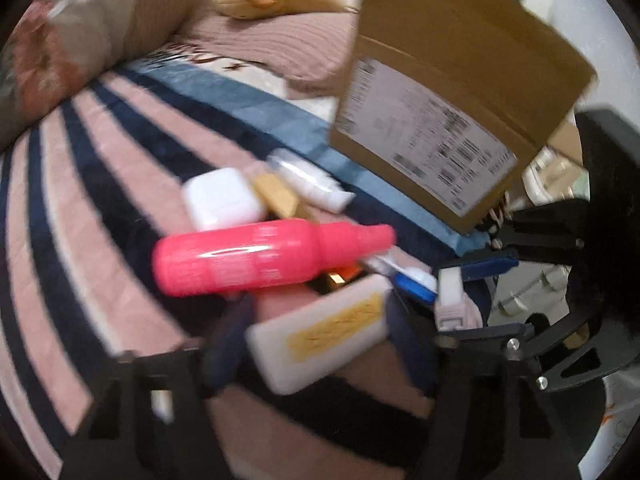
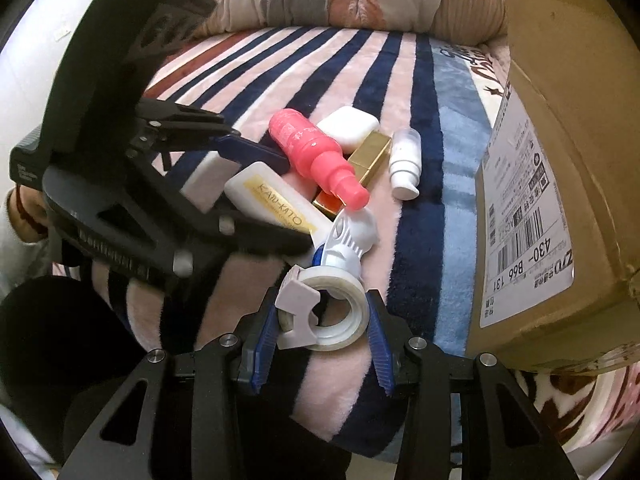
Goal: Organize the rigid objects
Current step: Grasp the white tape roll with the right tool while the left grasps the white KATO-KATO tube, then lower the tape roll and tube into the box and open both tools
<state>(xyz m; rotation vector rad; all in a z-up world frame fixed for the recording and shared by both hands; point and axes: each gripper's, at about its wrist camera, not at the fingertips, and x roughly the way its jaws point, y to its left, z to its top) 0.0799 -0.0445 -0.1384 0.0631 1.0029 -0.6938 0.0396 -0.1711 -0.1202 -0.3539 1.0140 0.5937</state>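
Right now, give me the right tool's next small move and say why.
Probably shut the right tool on the tape dispenser: its blue fingers flank the roll with gaps on both sides, and the cardboard box sits just beside it.

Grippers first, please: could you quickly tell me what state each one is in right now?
Left gripper: jaws closed on the white flat bottle.
Right gripper: jaws either side of the tape dispenser; a firm clamp cannot be told.
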